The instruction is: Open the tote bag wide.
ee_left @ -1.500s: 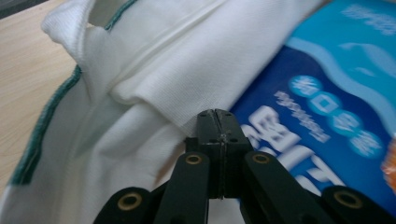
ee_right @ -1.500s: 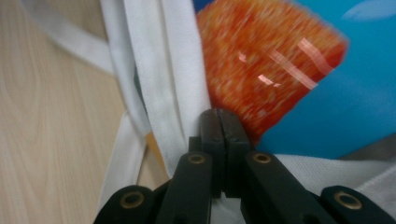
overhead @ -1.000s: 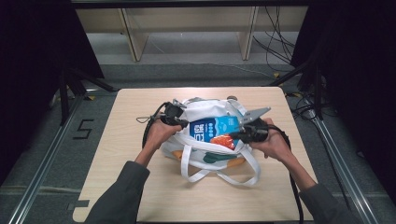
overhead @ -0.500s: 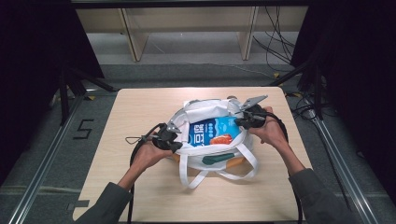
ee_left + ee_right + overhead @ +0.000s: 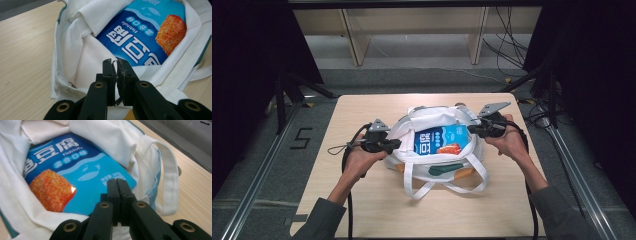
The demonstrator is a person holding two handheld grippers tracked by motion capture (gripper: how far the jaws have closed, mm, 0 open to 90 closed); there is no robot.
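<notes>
A: Where was the bag?

B: The white cloth bag lay near the middle of the wooden table, its mouth spread open toward the camera above. Its two white straps looped out over the tabletop on the person's side. Some dark green and orange print showed on its lower front.

A: And inside it?

B: A blue packet of fish tofu, lying flat in the opening, with a picture of an orange fried cube on it. Both gripper views looked straight onto it, framed by folds of white cloth.

A: What about the left gripper?

B: The left gripper sat at the bag's left edge, held in the person's left hand. In the left gripper view its jaws stood nearly together, with only a thin slit between them. The bag's rim ran right beneath the tips. Something thin and pale showed at the slit, yet I could not tell whether cloth was really pinched there.

A: The right one?

B: The right gripper was at the bag's right edge, in the right hand, with its grey plate standing up on top. Its jaws were pressed flat against each other in the right gripper view, and no gap showed. The tips lay over the packet's lower corner, beside one strap. Whether they gripped any cloth, I could not tell; nothing showed between them.

A: Anything else around?

B: A black cable trailed from the left gripper across the table.
</notes>
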